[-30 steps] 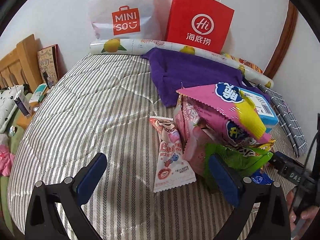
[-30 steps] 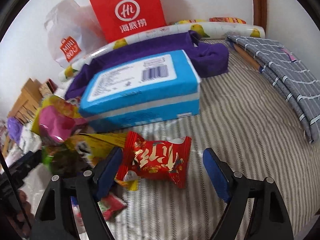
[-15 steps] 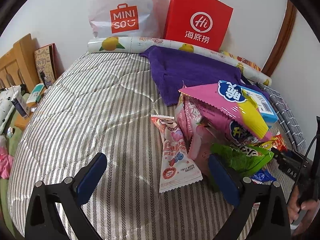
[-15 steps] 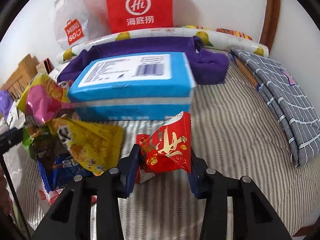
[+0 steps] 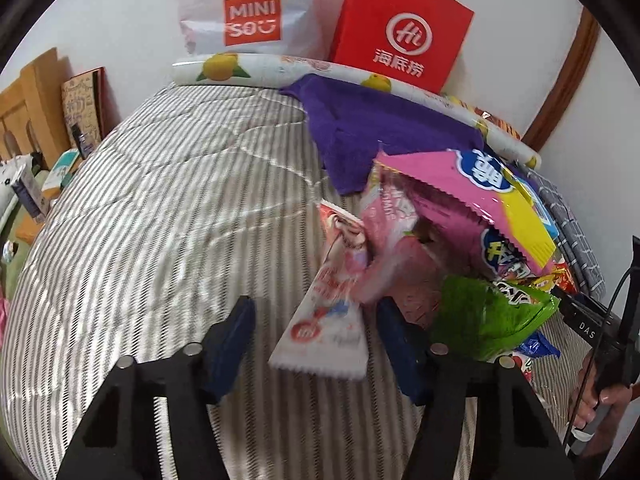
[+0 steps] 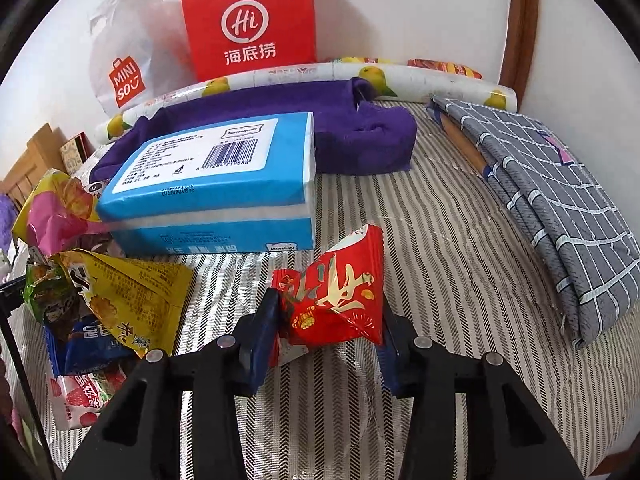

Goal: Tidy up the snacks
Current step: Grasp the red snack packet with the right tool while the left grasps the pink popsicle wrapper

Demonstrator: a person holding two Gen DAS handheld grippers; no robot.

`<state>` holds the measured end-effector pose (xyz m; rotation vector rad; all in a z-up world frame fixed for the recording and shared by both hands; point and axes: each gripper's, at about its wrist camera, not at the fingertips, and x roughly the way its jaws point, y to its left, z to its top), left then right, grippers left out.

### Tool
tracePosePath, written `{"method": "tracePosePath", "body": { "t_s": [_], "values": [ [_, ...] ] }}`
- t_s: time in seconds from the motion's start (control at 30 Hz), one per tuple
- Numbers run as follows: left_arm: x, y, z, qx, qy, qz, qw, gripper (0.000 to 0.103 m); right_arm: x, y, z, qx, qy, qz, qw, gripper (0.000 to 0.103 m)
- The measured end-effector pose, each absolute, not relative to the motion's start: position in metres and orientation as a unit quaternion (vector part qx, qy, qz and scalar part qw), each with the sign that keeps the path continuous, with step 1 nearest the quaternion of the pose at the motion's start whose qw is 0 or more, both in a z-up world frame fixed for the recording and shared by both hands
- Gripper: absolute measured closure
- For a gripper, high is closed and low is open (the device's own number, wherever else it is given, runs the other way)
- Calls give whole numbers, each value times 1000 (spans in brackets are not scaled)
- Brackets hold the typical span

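Crowding the left gripper [image 5: 316,330], a snack pile [image 5: 460,248] flanks the pink packet [image 5: 328,320] between its parted jaws; the right gripper [image 6: 328,316] pinches a red packet [image 6: 336,296] beside the blue box [image 6: 208,184].

Red foil snack packet [image 6: 334,300] tilted, crumpled, raised off striped bedcover. Long white-pink candy packet [image 5: 326,312] lying flat beside pile of mixed snack bags [image 5: 472,248].

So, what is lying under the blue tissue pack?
The blue tissue pack rests partly on the purple towel at its far end and on the striped bed cover in front. Its left end meets the snack pile; anything beneath there is covered.
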<state>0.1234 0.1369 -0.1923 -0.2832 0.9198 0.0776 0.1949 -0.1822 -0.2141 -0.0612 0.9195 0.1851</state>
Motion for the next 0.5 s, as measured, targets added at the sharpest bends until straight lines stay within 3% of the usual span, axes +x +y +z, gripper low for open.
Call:
{"method": "tracePosePath", "body": {
  "t_s": [0.07, 0.13, 0.33, 0.4, 0.5],
  "values": [
    [121, 143, -194, -136, 443, 43, 885, 58, 195, -181, -215, -36, 443, 87, 892, 59],
    [119, 147, -195, -134, 443, 48, 885, 62, 194, -179, -214, -43, 441, 86, 892, 58],
    [127, 149, -195, -104, 443, 62, 888, 64, 194, -179, -215, -42, 441, 86, 892, 58],
    [131, 147, -196, -86, 449, 64, 887, 62, 193, -180, -214, -42, 441, 87, 893, 58],
    [136, 145, -195, -72, 448, 60, 889, 45, 193, -180, -215, -41, 441, 88, 892, 58]
  ]
}}
